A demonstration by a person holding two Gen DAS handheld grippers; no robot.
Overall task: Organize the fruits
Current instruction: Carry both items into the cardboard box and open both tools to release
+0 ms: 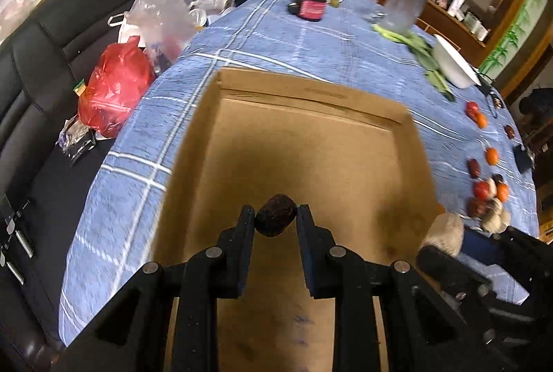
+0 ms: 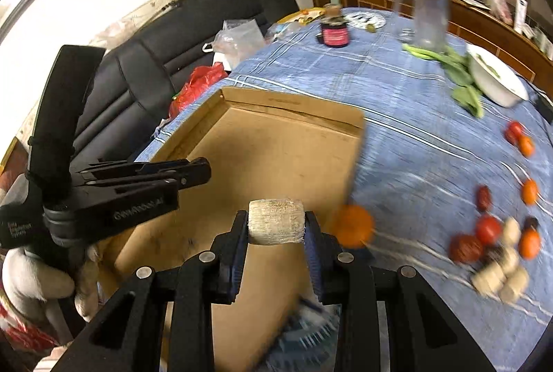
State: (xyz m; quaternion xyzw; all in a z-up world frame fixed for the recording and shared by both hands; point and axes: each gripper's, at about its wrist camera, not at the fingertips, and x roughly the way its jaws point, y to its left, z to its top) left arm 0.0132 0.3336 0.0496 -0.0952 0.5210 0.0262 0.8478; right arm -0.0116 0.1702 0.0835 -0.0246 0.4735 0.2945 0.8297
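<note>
Fruits: the left gripper (image 1: 275, 216) pinches a dark dried fruit (image 1: 276, 215) and the right gripper (image 2: 276, 227) a pale cylindrical piece (image 2: 276, 226) over the cardboard tray (image 1: 411, 147); either could slip and roll off.

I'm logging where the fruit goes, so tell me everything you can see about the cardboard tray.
The cardboard tray is plain brown, shallow, with low folded walls, and nothing lies inside. It lies flat on the blue checked tablecloth near the sofa-side edge. Both held pieces hang above its floor. An orange fruit sits by its right wall.

Blue plaid tablecloth (image 1: 262, 37) — dark jar (image 1: 311, 4), white bowl (image 1: 452, 61), red bag (image 1: 114, 88) beside it.
</note>
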